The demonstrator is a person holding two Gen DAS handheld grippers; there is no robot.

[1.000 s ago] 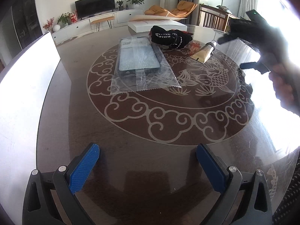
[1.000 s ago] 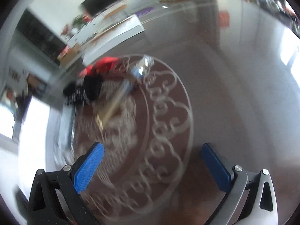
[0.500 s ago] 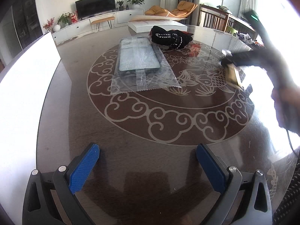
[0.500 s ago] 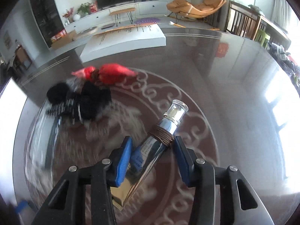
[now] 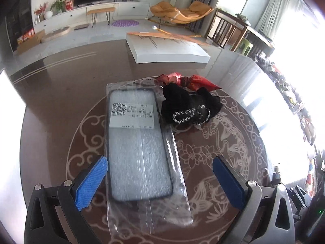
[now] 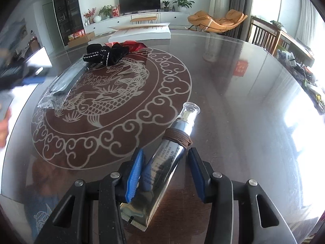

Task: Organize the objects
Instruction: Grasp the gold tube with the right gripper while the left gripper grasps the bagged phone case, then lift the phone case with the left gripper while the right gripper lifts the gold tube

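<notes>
My right gripper (image 6: 165,158) is shut on a silver cream tube (image 6: 174,142) with a brown hair tie wound round its neck; the clear cap points away from me above the round dark table (image 6: 233,81). My left gripper (image 5: 159,168) is open, its blue pads on either side of a phone case in a clear plastic bag (image 5: 138,148) lying flat below it. A black fabric pouch with white stitching (image 5: 189,105) lies just right of the bag, with a red wrapper (image 5: 195,80) behind it. In the right wrist view the bag (image 6: 61,85) and the pouch (image 6: 105,55) sit at the far left.
A flat white box (image 5: 168,49) lies at the table's far edge. A white panel (image 5: 10,122) stands along the left edge. Wooden chairs (image 5: 229,30) and cluttered goods stand beyond the right side. A hand (image 6: 4,122) shows blurred at the left edge of the right wrist view.
My right gripper closed on the tube and carried it off to the near right of the table. My left gripper moved forward until the bagged phone case lies between its pads.
</notes>
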